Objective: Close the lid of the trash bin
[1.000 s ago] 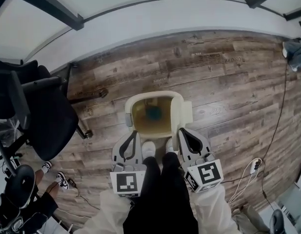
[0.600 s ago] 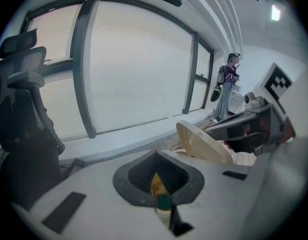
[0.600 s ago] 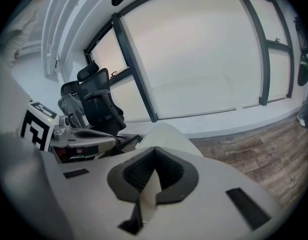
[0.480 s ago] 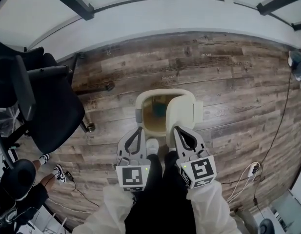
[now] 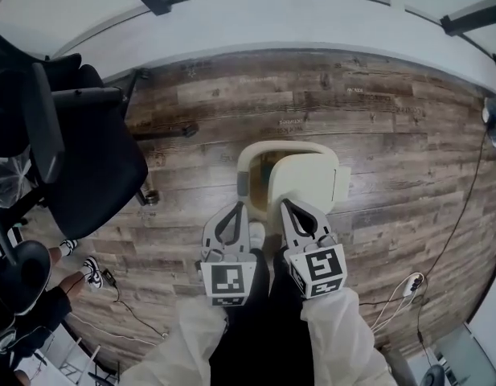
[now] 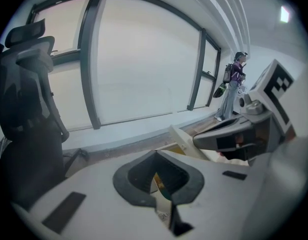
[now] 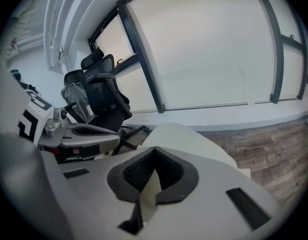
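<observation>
A cream trash bin (image 5: 249, 161) stands on the wood floor right in front of me. Its lid (image 5: 310, 182) leans over the opening from the right and covers most of it; a dark strip of the inside shows at the left. My right gripper (image 5: 287, 207) is shut, its tips at the lid's near edge. In the right gripper view the lid (image 7: 186, 140) fills the space just past the jaws. My left gripper (image 5: 234, 208) is shut and hovers by the bin's near left rim, holding nothing. The tilted lid (image 6: 186, 143) shows in the left gripper view.
A black office chair (image 5: 91, 163) stands to the left, its base close to the bin. Cables with a plug (image 5: 412, 284) lie on the floor at the right. A white sill and window wall run behind the bin. A person (image 6: 234, 86) stands far off.
The lid has swung from upright at the bin's right side down over the opening. Both grippers have moved forward and slightly right with it.
</observation>
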`<state>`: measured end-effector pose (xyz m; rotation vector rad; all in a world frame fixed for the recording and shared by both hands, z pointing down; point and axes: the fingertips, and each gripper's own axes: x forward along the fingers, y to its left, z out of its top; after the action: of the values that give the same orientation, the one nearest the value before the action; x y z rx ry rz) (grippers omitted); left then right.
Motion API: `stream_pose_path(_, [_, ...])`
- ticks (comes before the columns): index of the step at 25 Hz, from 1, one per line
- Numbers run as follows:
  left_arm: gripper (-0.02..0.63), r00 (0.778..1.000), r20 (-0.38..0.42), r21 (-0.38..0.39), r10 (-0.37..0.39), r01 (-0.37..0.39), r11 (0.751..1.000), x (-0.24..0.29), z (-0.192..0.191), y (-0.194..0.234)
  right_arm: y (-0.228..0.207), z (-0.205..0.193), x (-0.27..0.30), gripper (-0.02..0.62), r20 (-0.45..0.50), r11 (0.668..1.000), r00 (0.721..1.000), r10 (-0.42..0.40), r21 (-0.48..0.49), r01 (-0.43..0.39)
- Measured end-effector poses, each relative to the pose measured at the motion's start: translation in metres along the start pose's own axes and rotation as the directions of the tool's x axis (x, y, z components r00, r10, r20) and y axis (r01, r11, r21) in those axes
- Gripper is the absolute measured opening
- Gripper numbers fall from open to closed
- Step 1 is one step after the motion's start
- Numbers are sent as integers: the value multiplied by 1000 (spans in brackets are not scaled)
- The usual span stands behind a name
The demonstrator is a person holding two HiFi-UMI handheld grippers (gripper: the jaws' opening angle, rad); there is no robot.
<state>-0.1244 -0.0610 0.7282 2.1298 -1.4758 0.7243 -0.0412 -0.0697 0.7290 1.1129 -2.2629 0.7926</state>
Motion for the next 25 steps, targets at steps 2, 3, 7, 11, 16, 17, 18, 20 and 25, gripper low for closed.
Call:
stream_pose_path(2, [8,1000,-6,-6,4,-4,1000,0,-5,4,3,-4,7,23,-13,1000,1000,1,-3,-1])
stream_pose_path(3, [8,1000,-9,-9,7,-7,1000,0,-7,6,5,-6,11,23,-19,1000,1000,3,-6,-3])
stream_pose_path(7, [8,1000,-16,-17,20,-21,1000,2,-14,15,9,-13,25,23,-42,1000,999,11,-23,-12])
stream_pose_path(11, [8,999,-19,-26,28,-29,999,0,-18,22,11,-21,38,23,-68,999,998,11,-33,-13])
stream_pose_path(16, [8,999,-32,-49,36,-38,998,-4,-28,34,15,-32,54,23,-110,998,994,9,-56,-15])
stream_pose_path(17, [8,999,-33,-51,39,-41,998,-4,-30,37,15,-33,57,23,-118,998,993,9,-64,-17])
stream_pose_path(18, [8,999,-35,-54,42,-43,998,-5,-32,39,16,-35,60,23,-127,997,992,9,-71,-18])
stream_pose_path(20, [8,998,-38,-61,47,-49,997,-6,-35,43,18,-40,67,23,-143,996,990,9,-84,-21])
stream_pose_path(25, [8,997,-42,-80,60,-63,995,-7,-42,51,20,-50,84,23,-178,993,984,13,-115,-33])
